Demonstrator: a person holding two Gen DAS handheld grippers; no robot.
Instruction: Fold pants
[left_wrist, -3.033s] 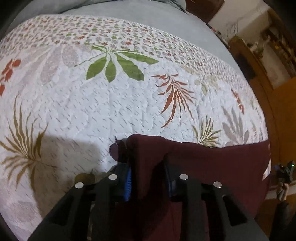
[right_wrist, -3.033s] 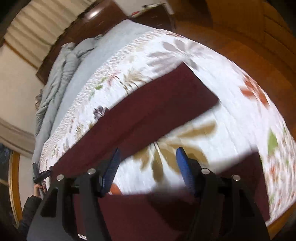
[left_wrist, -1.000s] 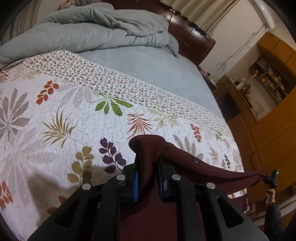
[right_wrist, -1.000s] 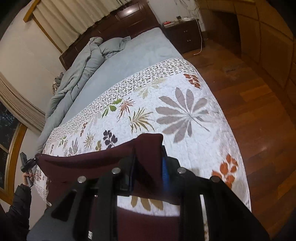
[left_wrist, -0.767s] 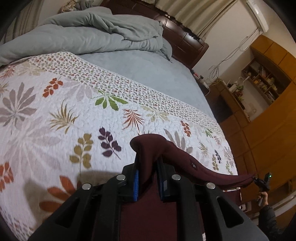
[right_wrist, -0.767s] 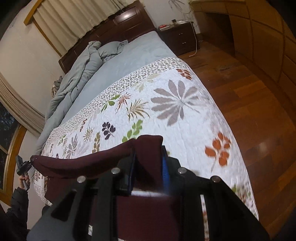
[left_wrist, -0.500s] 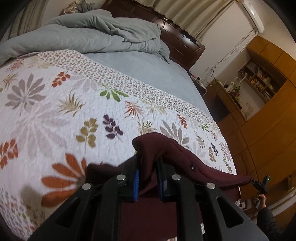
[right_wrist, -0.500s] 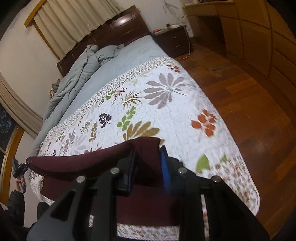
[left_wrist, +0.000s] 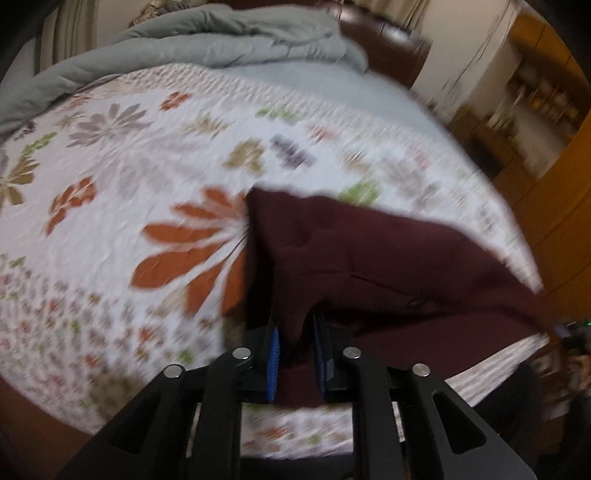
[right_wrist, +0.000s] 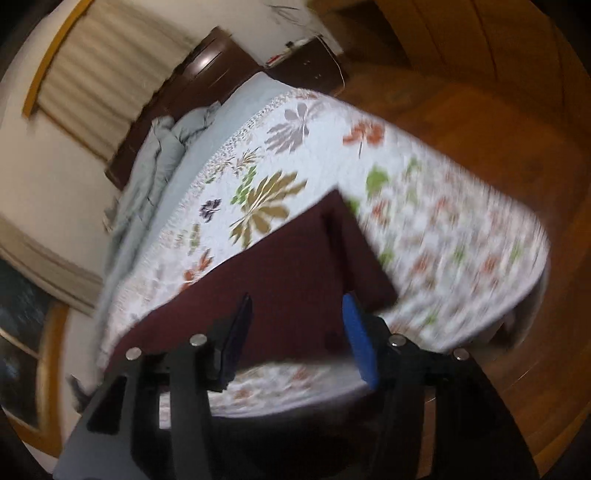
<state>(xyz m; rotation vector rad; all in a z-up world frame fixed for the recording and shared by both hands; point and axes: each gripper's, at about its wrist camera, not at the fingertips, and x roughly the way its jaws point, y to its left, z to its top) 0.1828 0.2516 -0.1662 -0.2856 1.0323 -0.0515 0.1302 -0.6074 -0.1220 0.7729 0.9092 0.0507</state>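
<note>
Fabric assessment: dark maroon cloth pants (left_wrist: 369, 254) lie across the near end of the white leaf-print quilted bedspread (left_wrist: 110, 155), part folded. Material appears soft, limp and light; judged to sag and slide if held at one point, so grip at hems or corners. Left gripper (left_wrist: 295, 347) is clamped on a bunched edge of the cloth. Right gripper (right_wrist: 295, 332) hovers above the garment, jaws spread, holding nothing. Bed edge lies just beside the pants; wooden floor (right_wrist: 498, 110) beyond. Ample quilt room toward the rumpled grey duvet (left_wrist: 207, 40).
</note>
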